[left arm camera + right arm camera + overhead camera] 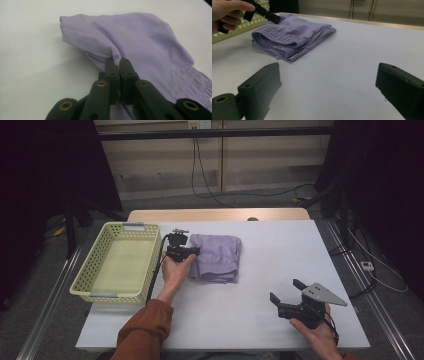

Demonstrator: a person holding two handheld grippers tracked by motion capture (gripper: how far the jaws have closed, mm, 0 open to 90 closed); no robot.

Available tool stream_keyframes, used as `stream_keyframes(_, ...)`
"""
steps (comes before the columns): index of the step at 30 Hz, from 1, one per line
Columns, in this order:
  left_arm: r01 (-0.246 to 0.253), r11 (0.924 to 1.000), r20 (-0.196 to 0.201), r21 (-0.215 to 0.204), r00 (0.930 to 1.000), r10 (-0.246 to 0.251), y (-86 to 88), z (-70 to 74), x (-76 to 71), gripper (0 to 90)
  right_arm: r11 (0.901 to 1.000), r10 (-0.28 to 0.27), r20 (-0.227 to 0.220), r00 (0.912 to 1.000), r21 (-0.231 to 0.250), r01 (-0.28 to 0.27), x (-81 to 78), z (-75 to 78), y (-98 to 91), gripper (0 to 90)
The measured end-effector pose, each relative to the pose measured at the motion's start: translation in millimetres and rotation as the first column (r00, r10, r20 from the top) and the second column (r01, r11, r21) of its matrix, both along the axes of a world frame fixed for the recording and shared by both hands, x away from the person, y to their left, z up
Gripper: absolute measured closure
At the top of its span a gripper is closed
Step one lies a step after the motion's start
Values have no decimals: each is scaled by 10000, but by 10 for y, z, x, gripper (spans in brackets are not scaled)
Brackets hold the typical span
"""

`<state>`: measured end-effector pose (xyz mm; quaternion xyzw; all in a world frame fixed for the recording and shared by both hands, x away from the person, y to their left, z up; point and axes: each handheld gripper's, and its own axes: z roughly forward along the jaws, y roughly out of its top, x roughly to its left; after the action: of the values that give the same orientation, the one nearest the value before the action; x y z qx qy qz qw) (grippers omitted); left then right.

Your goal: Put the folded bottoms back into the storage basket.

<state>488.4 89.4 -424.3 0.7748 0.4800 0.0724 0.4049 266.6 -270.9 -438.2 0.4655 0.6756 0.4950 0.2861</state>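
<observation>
A folded lilac garment (216, 257) (140, 42) (292, 37) lies on the white table, just right of the basket. My left gripper (194, 251) (119, 62) (275, 18) is at the garment's left edge, jaws shut on a pinch of its fabric. In the left gripper view the cloth bunches up between the two black fingertips. My right gripper (286, 291) (327, 75) rests near the table's front right, held in a hand, jaws wide open with nothing between them, pointing toward the garment.
A pale yellow plastic basket (85, 275) (249, 23) stands empty at the table's left. Bare white tabletop (280, 250) stretches between the garment and the right gripper. Cables run across the floor behind the table.
</observation>
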Motion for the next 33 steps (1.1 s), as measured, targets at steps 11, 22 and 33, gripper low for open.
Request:
stream_keyframes(11,316,9987,663,-387,9974,-290,15,201,-51,870,10000,-7,7,10000,4,7,-6,3,-3,59)
stream_keyframes(22,758,9963,1502,-396,9863,-690,77,415,-100,871,10000,-33,35,10000,32,33,-4,2,-6,59)
stream_keyframes(33,1177,9923,2154,-376,9706,-1070,134,554,-167,873,10000,-37,26,10000,25,37,-7,3,-5,58)
